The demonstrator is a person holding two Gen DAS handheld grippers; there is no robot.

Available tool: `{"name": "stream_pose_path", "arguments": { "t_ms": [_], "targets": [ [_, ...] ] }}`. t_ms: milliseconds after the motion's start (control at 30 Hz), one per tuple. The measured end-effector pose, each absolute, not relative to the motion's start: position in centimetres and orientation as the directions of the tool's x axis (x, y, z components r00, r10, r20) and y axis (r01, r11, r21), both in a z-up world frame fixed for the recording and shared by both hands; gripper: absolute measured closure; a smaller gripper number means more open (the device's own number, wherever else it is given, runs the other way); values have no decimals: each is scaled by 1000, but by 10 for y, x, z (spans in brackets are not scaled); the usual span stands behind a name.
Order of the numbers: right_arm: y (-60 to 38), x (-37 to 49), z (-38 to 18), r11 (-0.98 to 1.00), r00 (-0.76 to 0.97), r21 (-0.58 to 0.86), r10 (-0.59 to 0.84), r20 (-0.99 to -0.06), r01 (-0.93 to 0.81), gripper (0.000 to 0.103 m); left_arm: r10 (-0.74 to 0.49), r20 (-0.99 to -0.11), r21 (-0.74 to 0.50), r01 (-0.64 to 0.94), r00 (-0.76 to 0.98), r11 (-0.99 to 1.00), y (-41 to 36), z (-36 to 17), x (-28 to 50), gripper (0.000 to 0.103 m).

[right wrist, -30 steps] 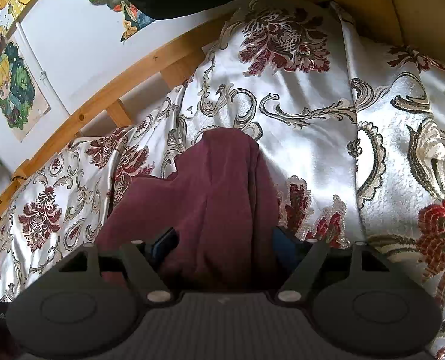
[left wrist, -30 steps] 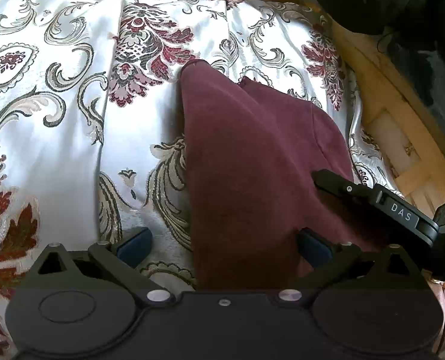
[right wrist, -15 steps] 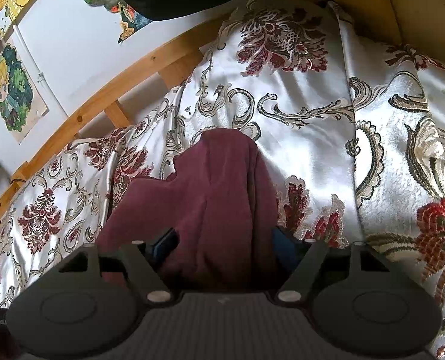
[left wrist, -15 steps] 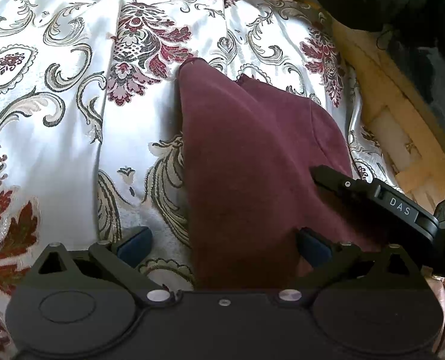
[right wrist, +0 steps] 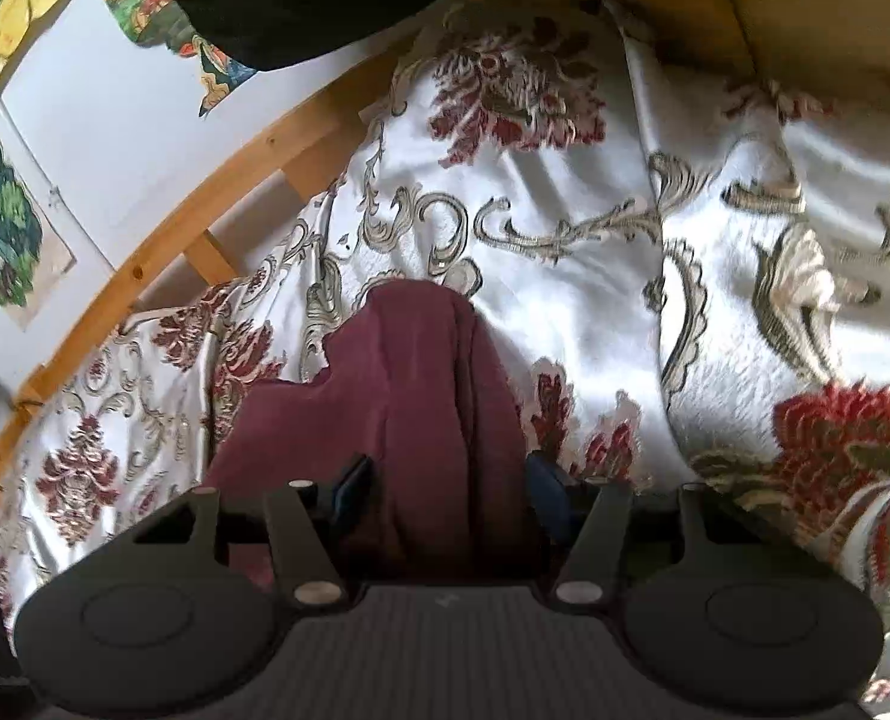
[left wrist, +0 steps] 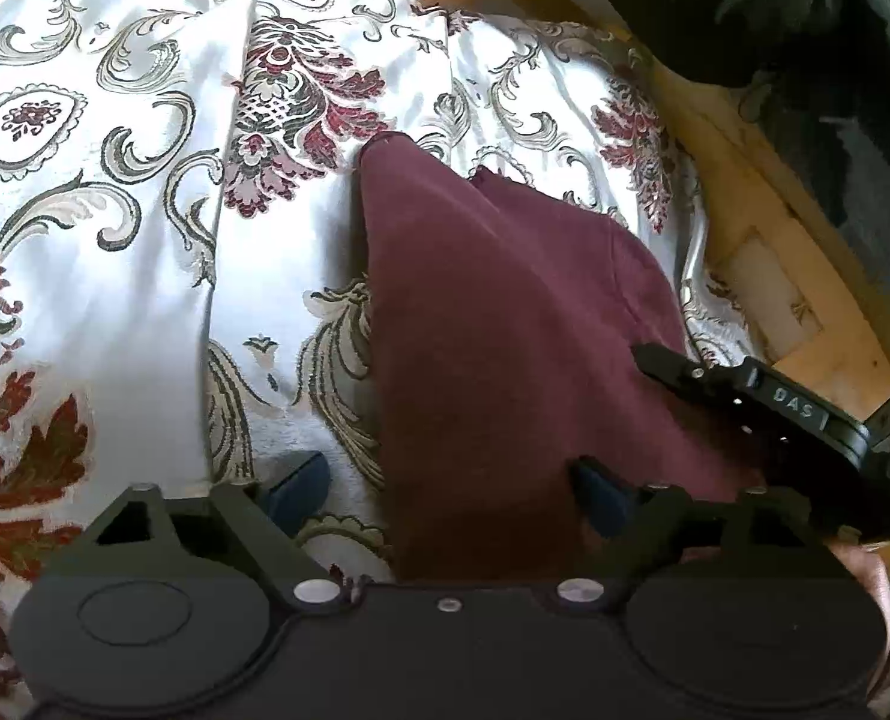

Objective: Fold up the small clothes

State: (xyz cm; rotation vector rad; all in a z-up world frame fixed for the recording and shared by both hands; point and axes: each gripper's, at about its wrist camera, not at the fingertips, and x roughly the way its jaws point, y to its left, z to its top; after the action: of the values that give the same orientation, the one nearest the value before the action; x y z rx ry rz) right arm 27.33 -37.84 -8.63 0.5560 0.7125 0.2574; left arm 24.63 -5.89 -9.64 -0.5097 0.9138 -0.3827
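Both jaws were closing, left gripper (left wrist: 445, 489) wide and right gripper (right wrist: 445, 495) narrower, over the near edge of the soft maroon knit garment (left wrist: 505, 312) on the floral satin bedspread (left wrist: 114, 210): grasp step, probably lift-and-fold away next.

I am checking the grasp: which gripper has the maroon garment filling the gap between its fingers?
The right gripper. The left gripper straddles the maroon garment at its edge, one finger over the bedspread. Both jaws are closing.
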Motion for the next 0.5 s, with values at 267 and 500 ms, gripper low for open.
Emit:
{"name": "stream_pose_path", "arguments": {
  "t_ms": [267, 500],
  "targets": [
    [-380, 275, -91, 775, 712, 632, 444, -543, -2, 67, -571, -615, -640, 78, 543, 764, -58, -99, 248, 36],
    [-364, 262, -68, 837, 753, 543, 396, -525, -61, 77, -567, -605, -642, 79, 559, 762, -56, -89, 241, 55]
  ]
}}
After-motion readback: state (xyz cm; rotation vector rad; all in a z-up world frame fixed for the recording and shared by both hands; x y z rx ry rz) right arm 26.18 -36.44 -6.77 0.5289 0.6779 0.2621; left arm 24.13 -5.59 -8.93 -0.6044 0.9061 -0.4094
